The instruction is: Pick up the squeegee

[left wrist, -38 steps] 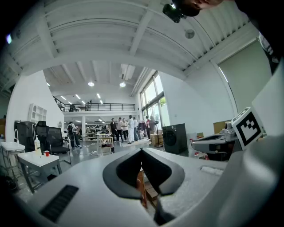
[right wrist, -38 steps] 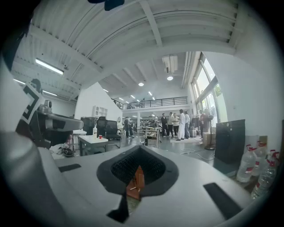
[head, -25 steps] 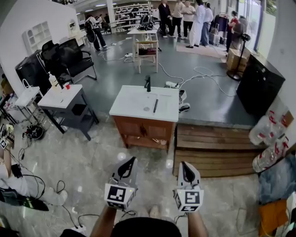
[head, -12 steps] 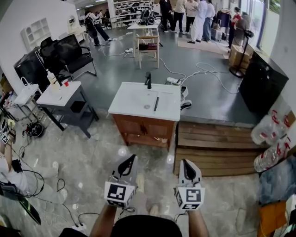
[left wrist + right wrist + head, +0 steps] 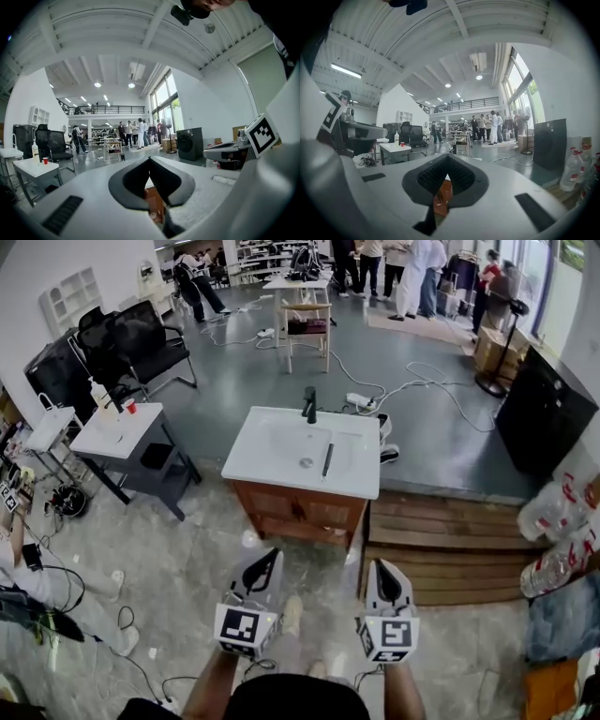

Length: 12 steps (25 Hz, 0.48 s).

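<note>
Well ahead of both tools, the squeegee [image 5: 327, 459] lies flat on the desk [image 5: 356, 479], a white washbasin top on a wooden cabinet [image 5: 300, 510]. It is a slim dark bar pointing roughly away from the person, just right of the basin's drain [image 5: 306, 462] and in front of the black tap [image 5: 309, 404] at the far edge. Nothing touches it.

Both tools hang low in the head view, side by side over the pale tiled floor [image 5: 178, 568], well apart from the desk and aimed toward it. The left tool [image 5: 266, 568] has its dark pads drawn together at the tips, with nothing between them; only a sliver of the wooden cabinet shows through the gap beneath. The right tool [image 5: 382, 576] is closed the same way and is empty too.

To the right of the cabinet sits a low slatted wooden platform [image 5: 450, 540], and beyond it a black machine [image 5: 547, 418] stands against the wall. Left of the desk is a side table [image 5: 117, 432] carrying a bottle [image 5: 97, 395] and a red cup [image 5: 131, 407], with black chairs [image 5: 141, 343] behind it. Cables [image 5: 422, 381] trail across the grey floor, and a group of people [image 5: 394, 263] stands far back.
</note>
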### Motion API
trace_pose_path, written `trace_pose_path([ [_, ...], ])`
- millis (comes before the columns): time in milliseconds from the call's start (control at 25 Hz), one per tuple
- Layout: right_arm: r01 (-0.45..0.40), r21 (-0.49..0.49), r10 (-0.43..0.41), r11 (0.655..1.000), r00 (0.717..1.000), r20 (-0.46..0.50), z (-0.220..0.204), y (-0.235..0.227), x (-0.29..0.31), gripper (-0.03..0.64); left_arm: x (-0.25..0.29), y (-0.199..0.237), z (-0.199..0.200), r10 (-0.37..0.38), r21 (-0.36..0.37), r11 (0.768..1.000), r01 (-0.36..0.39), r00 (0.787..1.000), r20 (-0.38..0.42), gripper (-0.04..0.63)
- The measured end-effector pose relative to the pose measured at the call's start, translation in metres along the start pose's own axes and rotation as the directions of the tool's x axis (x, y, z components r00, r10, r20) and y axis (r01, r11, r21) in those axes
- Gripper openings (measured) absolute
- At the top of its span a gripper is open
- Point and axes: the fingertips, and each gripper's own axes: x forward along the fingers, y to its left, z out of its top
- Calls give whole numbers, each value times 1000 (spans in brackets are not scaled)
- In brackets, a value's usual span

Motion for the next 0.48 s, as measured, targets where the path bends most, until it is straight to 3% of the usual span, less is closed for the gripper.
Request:
trace_pose_path([
  [480, 26, 0, -26, 1000, 999, -35, 14, 6, 123, -2, 95, 88, -2, -41, -25, 999, 40, 999, -14, 2],
])
